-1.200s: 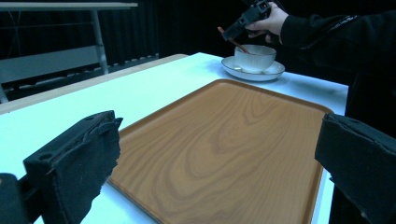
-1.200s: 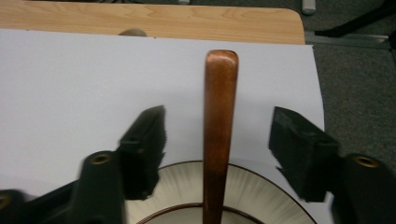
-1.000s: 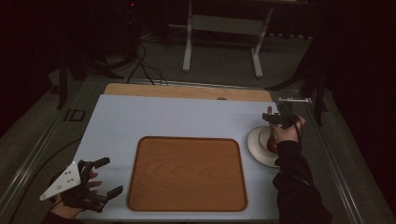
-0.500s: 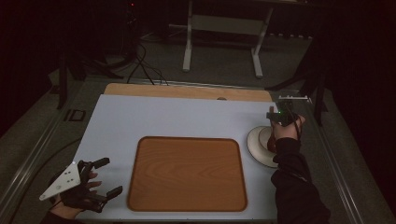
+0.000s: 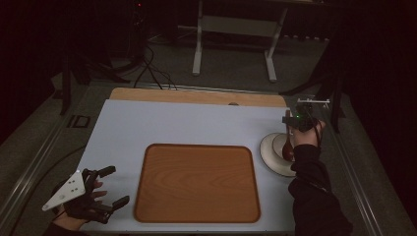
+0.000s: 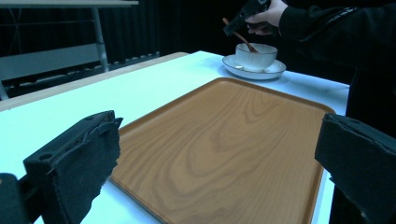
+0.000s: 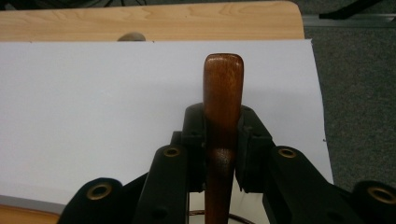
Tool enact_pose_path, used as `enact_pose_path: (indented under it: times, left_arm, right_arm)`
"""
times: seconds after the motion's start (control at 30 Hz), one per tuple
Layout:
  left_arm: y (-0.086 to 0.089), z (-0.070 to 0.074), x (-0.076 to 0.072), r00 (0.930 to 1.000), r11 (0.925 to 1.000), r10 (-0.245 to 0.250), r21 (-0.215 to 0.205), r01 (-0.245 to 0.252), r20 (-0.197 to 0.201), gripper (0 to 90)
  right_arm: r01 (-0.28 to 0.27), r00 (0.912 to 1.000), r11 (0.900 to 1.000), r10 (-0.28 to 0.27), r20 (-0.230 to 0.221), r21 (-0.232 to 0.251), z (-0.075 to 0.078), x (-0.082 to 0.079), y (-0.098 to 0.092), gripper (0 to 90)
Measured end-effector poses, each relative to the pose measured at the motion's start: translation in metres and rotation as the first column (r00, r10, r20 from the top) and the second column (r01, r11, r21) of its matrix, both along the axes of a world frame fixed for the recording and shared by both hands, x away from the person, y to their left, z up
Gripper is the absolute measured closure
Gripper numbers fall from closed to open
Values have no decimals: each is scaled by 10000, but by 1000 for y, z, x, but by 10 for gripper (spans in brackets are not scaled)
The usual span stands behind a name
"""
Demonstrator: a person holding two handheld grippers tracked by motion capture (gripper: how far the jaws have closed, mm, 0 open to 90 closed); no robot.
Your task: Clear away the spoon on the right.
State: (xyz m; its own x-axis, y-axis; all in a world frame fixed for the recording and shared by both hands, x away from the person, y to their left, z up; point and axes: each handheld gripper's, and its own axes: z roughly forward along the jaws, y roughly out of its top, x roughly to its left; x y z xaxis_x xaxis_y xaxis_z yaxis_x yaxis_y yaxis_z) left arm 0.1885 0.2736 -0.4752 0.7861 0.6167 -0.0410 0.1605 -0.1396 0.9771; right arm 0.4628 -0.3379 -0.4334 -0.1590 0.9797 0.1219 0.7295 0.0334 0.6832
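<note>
Right gripper view showed the right tongs (image 7: 223,140) clenched on a wooden spoon (image 7: 223,93). The jaws pinched the handle from both sides, a little below its flat, rounded top end. The handle stood almost straight up between them.

The spoon was dark red-brown wood, smooth and a bit shiny. It looked light and stiff, so I think it would not bend or break in a firm squeeze. The shiny finish could make it slip or twist in the jaws, so holding it on the flat sides of the handle, as here, seemed the best place.

From the high view, the spoon's round end sat down in a white bowl (image 5: 283,147) on a white saucer (image 5: 268,152) at the right side of the worktop (image 5: 196,123). The left gripper view showed the spoon leaning in the bowl (image 6: 256,56), with the saucer (image 6: 275,71) under it. The bowl and saucer looked like china. They would chip or tip if the spoon knocked the rim, so a slow, straight lift would be safest.

A big wooden tray (image 5: 196,182) lay flat in the middle of the worktop with nothing on it.

The left tongs (image 5: 112,187) rested at the near left corner, released, with the jaws wide apart and holding nothing.
</note>
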Motion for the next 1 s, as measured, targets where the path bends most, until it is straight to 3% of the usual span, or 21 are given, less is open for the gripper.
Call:
enact_pose_path:
  times: [0.57, 1.0]
  left_arm:
    - [0, 1, 0, 10000, 9999, -63, -113, 64, 38, 0]
    - [-1, 1, 0, 10000, 10000, -54, -37, 54, 47, 0]
  right_arm:
    - [484, 9987, 9988, -485, 134, 116, 43, -16, 3, 765]
    - [641, 9971, 9969, -659, 389, 462, 63, -37, 9, 765]
